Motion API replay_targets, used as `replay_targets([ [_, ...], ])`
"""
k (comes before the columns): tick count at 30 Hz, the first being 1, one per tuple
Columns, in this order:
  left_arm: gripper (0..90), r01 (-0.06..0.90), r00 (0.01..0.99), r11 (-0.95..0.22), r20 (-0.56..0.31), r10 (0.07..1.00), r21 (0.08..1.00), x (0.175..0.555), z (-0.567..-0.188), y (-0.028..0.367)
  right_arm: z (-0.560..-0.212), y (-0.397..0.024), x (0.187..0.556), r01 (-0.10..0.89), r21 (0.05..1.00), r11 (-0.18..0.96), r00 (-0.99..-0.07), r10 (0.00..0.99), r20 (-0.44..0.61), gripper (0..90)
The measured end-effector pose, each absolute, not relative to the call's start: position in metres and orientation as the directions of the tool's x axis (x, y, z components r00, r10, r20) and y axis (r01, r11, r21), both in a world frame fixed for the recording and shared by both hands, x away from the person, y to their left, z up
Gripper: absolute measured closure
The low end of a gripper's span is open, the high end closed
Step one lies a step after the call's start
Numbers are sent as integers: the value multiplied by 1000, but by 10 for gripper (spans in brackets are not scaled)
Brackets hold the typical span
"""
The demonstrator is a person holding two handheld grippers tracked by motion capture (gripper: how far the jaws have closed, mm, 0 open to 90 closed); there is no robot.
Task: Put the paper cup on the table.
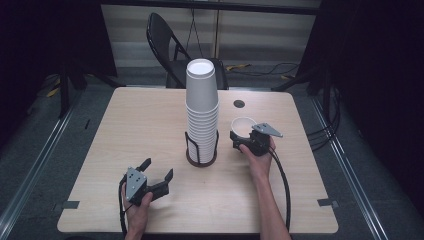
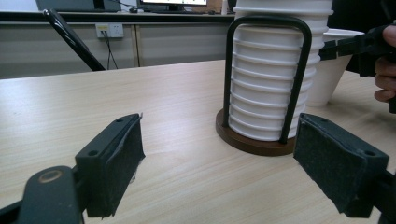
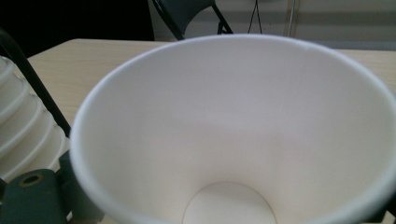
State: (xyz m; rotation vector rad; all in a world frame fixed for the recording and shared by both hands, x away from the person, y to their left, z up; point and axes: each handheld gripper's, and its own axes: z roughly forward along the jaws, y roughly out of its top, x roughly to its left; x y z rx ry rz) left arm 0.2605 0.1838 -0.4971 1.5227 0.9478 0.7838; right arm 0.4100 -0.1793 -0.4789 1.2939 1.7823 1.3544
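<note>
A tall stack of white paper cups [image 1: 202,110], mouths down, stands in a black wire holder on a brown round base [image 1: 201,159] at the table's middle. Just right of it, my right gripper [image 1: 242,136] is shut on a single white cup [image 1: 243,126], upright with its mouth up. The right gripper view looks into that cup [image 3: 233,126], with one finger [image 3: 32,198] at the lower left. My left gripper [image 1: 158,168] is open and holds nothing near the front left. Its view has the stack [image 2: 268,79] ahead between the jaws and the single cup [image 2: 329,70] behind.
A black folding chair [image 1: 167,45] stands beyond the far edge of the wooden table [image 1: 125,130]. A small round cable hole [image 1: 239,104] lies behind the single cup. Cables trail from both grippers toward the front edge.
</note>
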Motion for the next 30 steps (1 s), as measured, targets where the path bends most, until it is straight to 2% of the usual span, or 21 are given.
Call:
replay_targets([
  [7, 159, 145, 454, -51, -21, 891, 988, 260, -497, 184, -480, -178, 410, 392, 917, 78, -386, 918, 87, 121],
  [19, 159, 149, 454, -56, -18, 891, 987, 261, -497, 184, -487, -186, 407, 469, 880, 72, -375, 918, 125, 128],
  [30, 160, 157, 447, -45, -30, 894, 987, 261, -497, 184, -486, -198, 390, 464, 884, 54, -355, 926, 129, 131],
])
